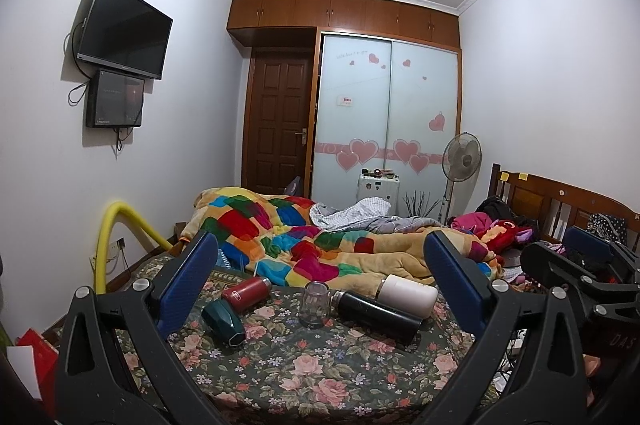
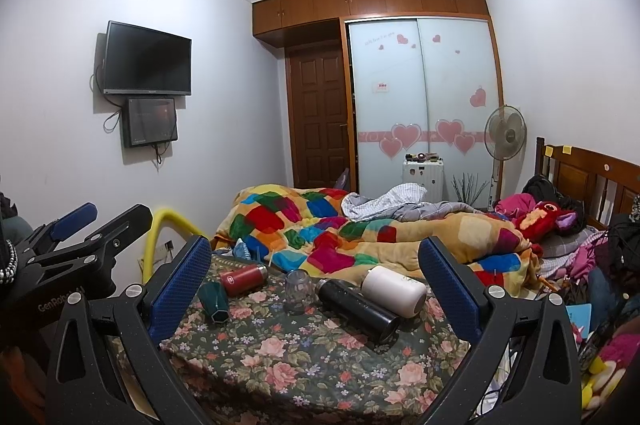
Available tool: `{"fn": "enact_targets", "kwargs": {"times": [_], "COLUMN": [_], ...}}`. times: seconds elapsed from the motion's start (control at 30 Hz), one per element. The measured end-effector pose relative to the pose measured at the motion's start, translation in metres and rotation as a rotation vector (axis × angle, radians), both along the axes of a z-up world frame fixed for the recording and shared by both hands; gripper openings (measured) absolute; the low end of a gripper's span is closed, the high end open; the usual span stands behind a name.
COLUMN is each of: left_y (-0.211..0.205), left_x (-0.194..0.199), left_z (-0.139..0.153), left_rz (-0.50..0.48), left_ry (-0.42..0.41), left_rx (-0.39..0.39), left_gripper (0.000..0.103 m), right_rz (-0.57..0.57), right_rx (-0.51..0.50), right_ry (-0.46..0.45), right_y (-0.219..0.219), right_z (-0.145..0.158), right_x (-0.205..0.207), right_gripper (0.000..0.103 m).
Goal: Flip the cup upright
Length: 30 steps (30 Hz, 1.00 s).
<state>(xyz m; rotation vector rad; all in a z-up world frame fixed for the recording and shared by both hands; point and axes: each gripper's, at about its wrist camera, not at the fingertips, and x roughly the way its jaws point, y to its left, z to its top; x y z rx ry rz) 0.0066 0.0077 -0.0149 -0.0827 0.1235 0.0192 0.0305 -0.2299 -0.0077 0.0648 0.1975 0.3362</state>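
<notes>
Both grippers' jaws gape above floral cloth (image 1: 320, 377); glass cup (image 1: 315, 304) inverted.

patchwork quilt (image 1: 320, 245) on bed | TV (image 1: 124, 29) on wall | fan (image 1: 461, 153) by wardrobe (image 1: 388, 105)

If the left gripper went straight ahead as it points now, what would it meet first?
Probably the clear glass cup, standing mouth-down on the floral cloth, roughly centred between the open left gripper fingers. Depth is unclear; the black flask lies just right.
</notes>
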Motion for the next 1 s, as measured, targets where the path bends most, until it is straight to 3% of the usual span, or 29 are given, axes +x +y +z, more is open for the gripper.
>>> {"fn": "enact_targets", "kwargs": {"times": [1.0], "left_y": [-0.002], "left_x": [0.003], "left_z": [0.000], "left_rz": [-0.002], "left_ry": [0.008], "left_rx": [-0.004], "left_gripper": [0.103], "right_rz": [-0.001], "right_rx": [-0.002], "right_ry": [0.010], "right_y": [-0.005], "right_z": [-0.011], "right_x": [0.003], "right_gripper": [0.103]}}
